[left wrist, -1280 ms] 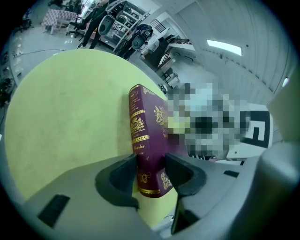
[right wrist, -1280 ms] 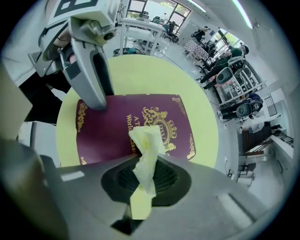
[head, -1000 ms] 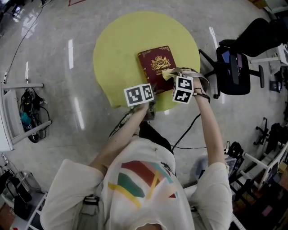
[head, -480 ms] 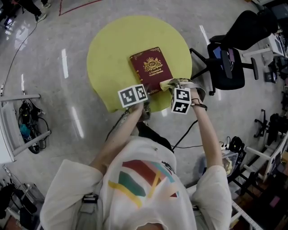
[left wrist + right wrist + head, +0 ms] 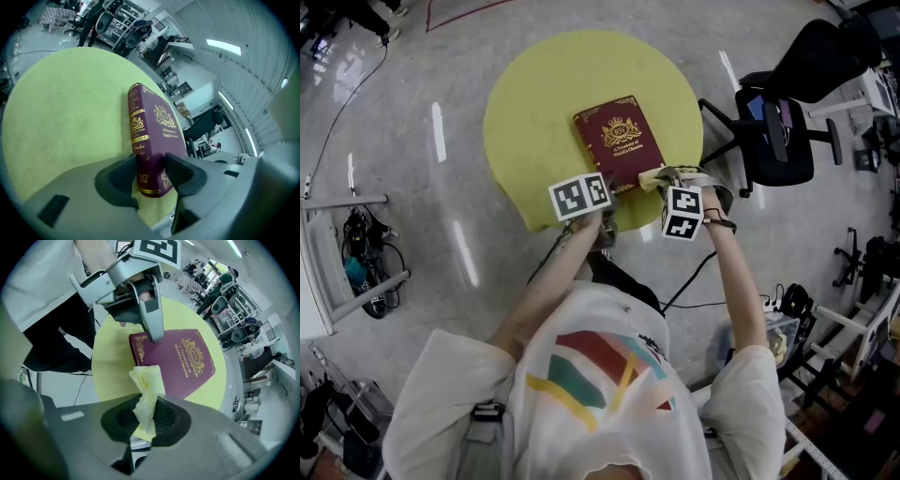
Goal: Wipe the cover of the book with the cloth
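Book [image 5: 154, 131] held by left gripper [image 5: 151, 169]; right gripper [image 5: 146, 420] pinches the cloth [image 5: 148, 387].

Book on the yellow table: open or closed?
Closed: the book lies flat, gilt front cover facing up, no pages showing.

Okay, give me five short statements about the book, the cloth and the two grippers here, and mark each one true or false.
1. The book lies closed on the round yellow table. True.
2. The left gripper is empty. False: its jaws clamp the book's near end, at the spine.
3. The right gripper holds a yellow cloth. True.
4. The cloth is spread flat over the whole cover. False: it is bunched up between the jaws, and nearly all of the cover is bare.
5. The book's cover is blue. False: it is dark red with gold print.
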A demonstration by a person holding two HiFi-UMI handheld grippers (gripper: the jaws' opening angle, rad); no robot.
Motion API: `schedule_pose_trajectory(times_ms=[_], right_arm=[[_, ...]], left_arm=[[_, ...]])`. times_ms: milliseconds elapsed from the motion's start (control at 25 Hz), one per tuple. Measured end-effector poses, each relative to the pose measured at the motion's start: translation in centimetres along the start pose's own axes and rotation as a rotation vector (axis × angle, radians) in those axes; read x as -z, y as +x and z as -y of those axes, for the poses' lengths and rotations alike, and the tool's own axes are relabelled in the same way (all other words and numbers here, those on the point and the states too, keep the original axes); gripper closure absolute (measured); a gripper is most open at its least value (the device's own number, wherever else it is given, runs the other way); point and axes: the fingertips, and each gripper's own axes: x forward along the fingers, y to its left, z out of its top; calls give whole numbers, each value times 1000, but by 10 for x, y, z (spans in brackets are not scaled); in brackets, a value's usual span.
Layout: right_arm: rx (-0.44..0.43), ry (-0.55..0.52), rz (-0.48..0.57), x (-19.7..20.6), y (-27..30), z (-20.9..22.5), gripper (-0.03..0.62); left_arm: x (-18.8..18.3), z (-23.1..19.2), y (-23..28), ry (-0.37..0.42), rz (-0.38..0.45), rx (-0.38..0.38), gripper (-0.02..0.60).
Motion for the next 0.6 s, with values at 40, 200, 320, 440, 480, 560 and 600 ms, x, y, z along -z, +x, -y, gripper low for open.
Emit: schedule_pose_trajectory(times_ms=[40,200,320,440,480,560,600], right_arm=[[1,0,0,0,0,0,568],[-6,5,4,1,-1,-2,568],[-12,6,5,0,-1,-3,568],[-15,7,6,-1,-2,-3,568],[-18,9,8,0,-2,-3,568],[-24,15,15,1,-2,-2,568],[-25,16,18,2,-2,0,568]], left_arm=[[0,0,0,0,1,-1,385],[0,1,-1,-1,5,-3,385],[1,1,-3,4,14,-10,385],[0,1,-3,3,18,-14,385],[0,1,-3,2,19,-14,385],[0,3,-1,12,26,-19,385],[0,4,-1,28,32,-26,385]])
